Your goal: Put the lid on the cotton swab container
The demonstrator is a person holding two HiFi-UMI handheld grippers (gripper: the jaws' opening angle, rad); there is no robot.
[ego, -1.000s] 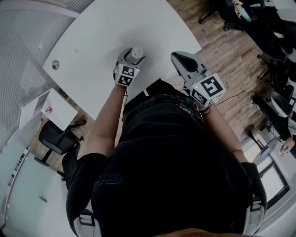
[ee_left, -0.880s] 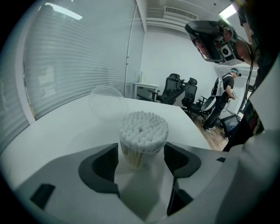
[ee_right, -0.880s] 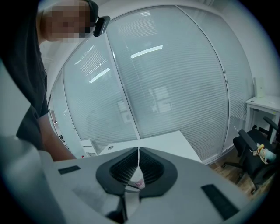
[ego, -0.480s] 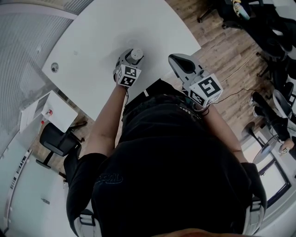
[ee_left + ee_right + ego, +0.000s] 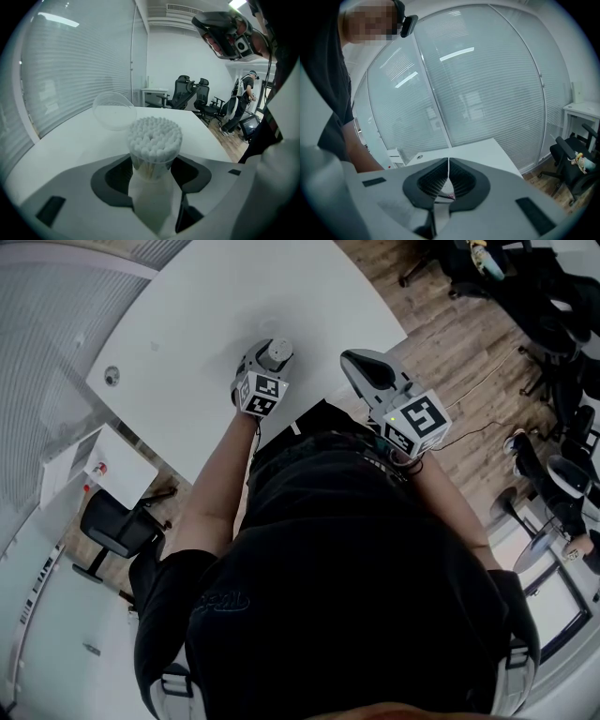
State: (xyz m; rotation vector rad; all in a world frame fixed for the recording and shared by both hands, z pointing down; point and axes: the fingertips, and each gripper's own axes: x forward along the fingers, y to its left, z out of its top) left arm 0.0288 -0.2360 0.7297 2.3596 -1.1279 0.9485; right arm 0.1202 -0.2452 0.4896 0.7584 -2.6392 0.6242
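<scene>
Swabs pack the cotton swab container (image 5: 154, 140), which stands upright and uncovered on the white tabletop (image 5: 70, 145), near the edge closest to the person. The left gripper (image 5: 152, 164) reaches down at a slant, and its jaws have just been closing with the container between them; in the left gripper view the dark pads (image 5: 117, 176) meet its clear sides low down, below the white tips. The lid (image 5: 114, 110), a clear round piece, lies on the tabletop just beyond the container and slightly to its left, apart from it. In the head view the left gripper (image 5: 272, 352) sits over the container (image 5: 277, 352). The right gripper (image 5: 354, 360) hangs to the right, apart from both. Its jaws (image 5: 448, 161) are clenched together with nothing between them.
</scene>
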